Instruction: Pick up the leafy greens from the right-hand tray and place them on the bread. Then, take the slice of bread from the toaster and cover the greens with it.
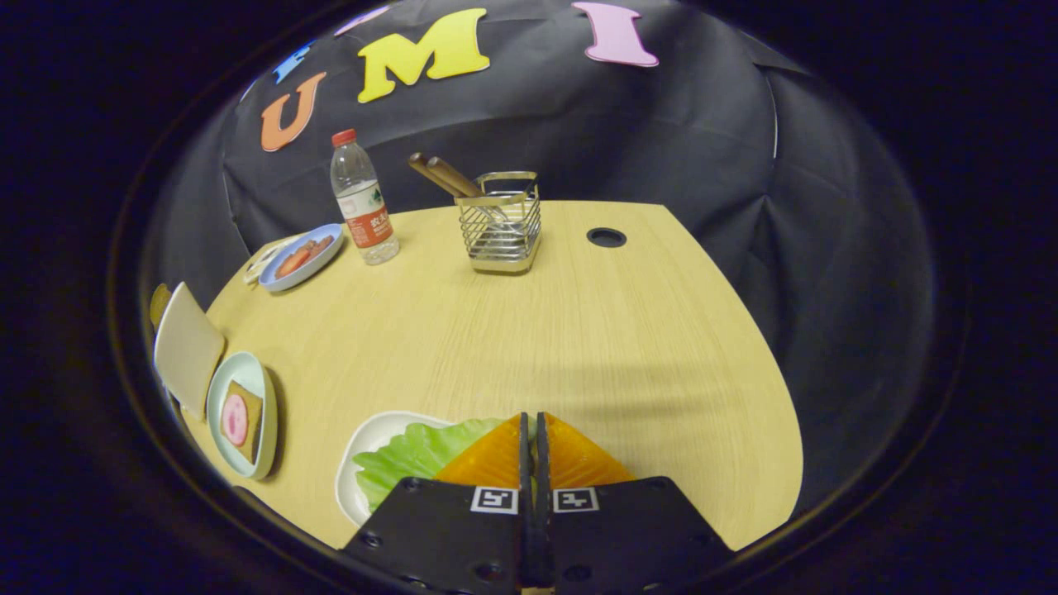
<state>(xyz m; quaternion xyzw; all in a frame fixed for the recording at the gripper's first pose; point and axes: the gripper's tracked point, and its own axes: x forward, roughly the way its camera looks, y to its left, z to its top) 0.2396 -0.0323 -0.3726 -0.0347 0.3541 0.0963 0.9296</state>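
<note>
Leafy greens (417, 454), a pale green, ruffled lettuce leaf, lie on a white tray (368, 438) on the tabletop (579, 330), partly under the fingers (533, 434), which are pressed together with no visible gap. Bread (245, 420) topped with a pink slice sits on a plate (216, 397) nearby.

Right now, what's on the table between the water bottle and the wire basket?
Nothing: in the gripper view, bare wooden table separates the water bottle from the wire basket.

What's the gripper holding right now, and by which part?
Cannot be told. The gripper has its fingers closed together over the leafy greens on the white tray, but whether a leaf edge is pinched between them is hidden.
</note>
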